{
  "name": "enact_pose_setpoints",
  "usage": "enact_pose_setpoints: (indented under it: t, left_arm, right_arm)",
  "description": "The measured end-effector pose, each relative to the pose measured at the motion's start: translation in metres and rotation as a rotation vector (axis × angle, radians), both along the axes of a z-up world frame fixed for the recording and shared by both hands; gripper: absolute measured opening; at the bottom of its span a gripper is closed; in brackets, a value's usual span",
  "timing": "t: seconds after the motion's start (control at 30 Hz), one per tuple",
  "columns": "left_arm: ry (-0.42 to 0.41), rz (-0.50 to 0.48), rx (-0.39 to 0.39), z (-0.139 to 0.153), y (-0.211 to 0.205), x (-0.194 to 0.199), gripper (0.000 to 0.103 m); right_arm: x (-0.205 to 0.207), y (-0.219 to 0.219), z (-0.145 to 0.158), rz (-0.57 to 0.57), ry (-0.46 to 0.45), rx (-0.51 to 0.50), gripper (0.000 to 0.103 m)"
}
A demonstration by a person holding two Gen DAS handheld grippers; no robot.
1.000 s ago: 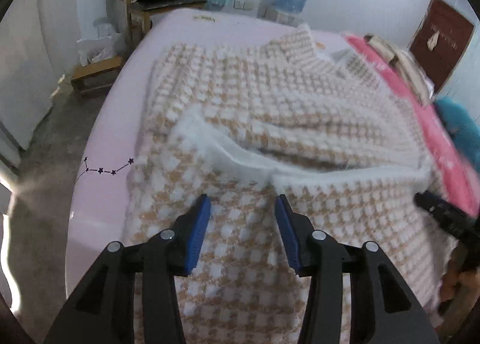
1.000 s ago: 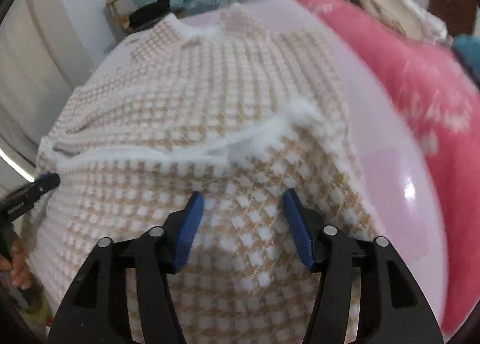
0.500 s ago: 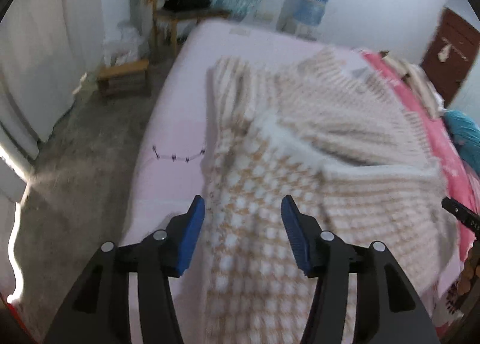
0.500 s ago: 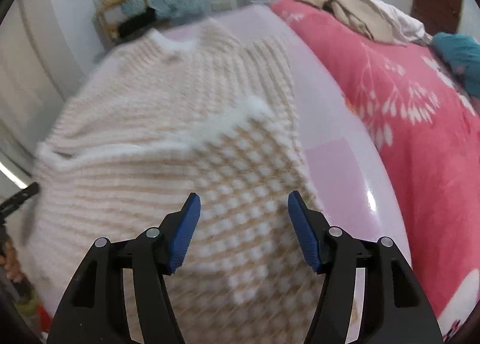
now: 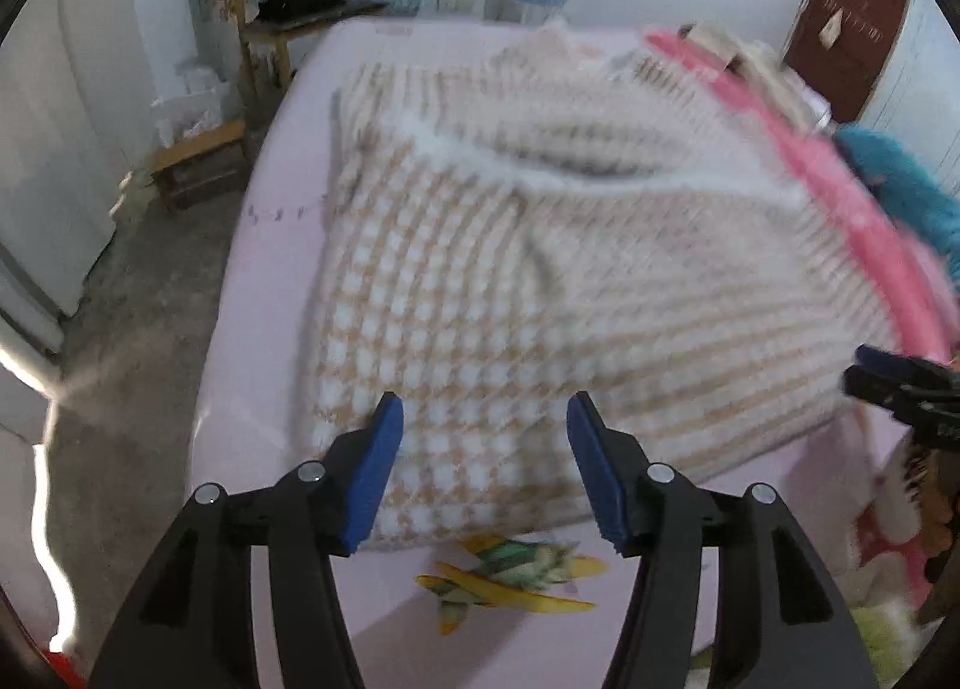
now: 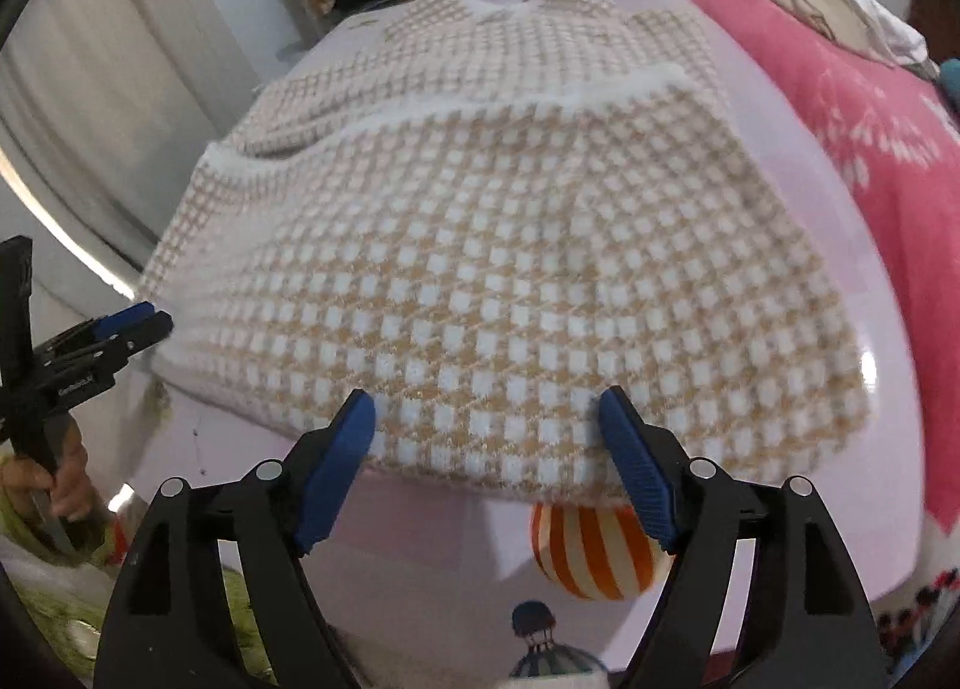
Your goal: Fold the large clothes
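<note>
A tan-and-white checked knit sweater [image 5: 480, 293] [image 6: 510, 245] lies on the lilac bed sheet [image 5: 264, 281], its lower half folded up over the chest so the white fuzzy hem [image 6: 480, 107] runs across it. My left gripper [image 5: 483, 431] hovers over the near folded edge on the sweater's left side. Its jaws are opening and the blue pads press on nothing. My right gripper [image 6: 486, 413] hangs over the same edge further right, jaws opening too, nothing gripped. Each gripper shows at the edge of the other's view, the right one [image 5: 888, 377] and the left one [image 6: 120, 329].
A pink flowered blanket [image 6: 870, 107] with piled clothes lies along the right of the bed. A wooden chair [image 5: 282, 11], a low stool [image 5: 198, 161] and bare floor [image 5: 138, 281] are to the left. The sheet carries an airplane print [image 5: 510, 581] and a striped balloon print [image 6: 588, 551].
Both grippers have drawn back from the middle of the sweater to its near folded edge and their jaws have widened. The sheet's prints have come into view below the sweater.
</note>
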State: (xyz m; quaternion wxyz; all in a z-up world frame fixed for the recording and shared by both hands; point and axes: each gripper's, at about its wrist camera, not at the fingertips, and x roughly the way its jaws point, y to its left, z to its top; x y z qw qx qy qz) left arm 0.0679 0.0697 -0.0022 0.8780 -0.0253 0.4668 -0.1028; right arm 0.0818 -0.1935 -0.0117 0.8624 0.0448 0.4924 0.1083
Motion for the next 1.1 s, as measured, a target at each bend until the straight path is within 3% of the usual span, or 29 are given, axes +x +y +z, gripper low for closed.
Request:
enact_pose_setpoints:
  t: [0.1,0.17,0.23,0.3,0.37,0.43,0.5,0.63,0.73,0.87,0.97,1.1]
  left_arm:
    - [-0.026,-0.044,-0.026,0.009,-0.009,-0.003,0.059]
    - [0.015,-0.071,0.016,-0.005,-0.026,0.0,0.061]
    - [0.056,-0.067,0.061,-0.025,-0.035,0.003,0.062]
    - [0.036,-0.064,0.106,-0.021,-0.043,0.002,0.063]
    - [0.02,-0.047,0.109,-0.011,-0.045,0.006,0.063]
    - [-0.008,-0.044,0.105,-0.001,-0.053,0.012,0.063]
    - [-0.017,-0.036,0.153,0.004,-0.066,0.02,0.063]
    - [0.029,-0.029,0.18,-0.002,-0.081,0.041,0.066]
    - [0.066,-0.018,0.22,-0.011,-0.088,0.052,0.068]
    - [0.081,-0.001,0.227,-0.016,-0.09,0.057,0.072]
    - [0.091,0.008,0.218,-0.016,-0.09,0.059,0.073]
    - [0.095,0.014,0.212,-0.016,-0.09,0.06,0.073]
  right_arm:
    - [-0.008,0.008,0.008,0.076,-0.056,0.04,0.076]
    - [-0.006,0.014,-0.005,0.097,-0.026,0.019,0.076]
    - [-0.002,0.026,-0.031,0.111,0.003,-0.086,0.077]
    - [-0.008,0.041,-0.027,0.146,-0.027,-0.197,0.078]
    - [-0.01,0.046,-0.018,0.155,-0.034,-0.231,0.078]
    - [-0.013,0.044,0.002,0.159,-0.077,-0.173,0.079]
    - [-0.012,0.039,0.019,0.143,-0.115,-0.127,0.079]
    - [-0.007,0.033,0.039,0.095,-0.169,-0.091,0.083]
    - [0.003,0.031,0.024,0.086,-0.123,-0.086,0.083]
    - [0.022,0.033,-0.022,0.079,0.018,-0.089,0.087]
    - [0.029,0.027,-0.017,0.062,0.035,-0.039,0.087]
    - [0.041,0.016,0.004,-0.003,-0.021,-0.005,0.089]
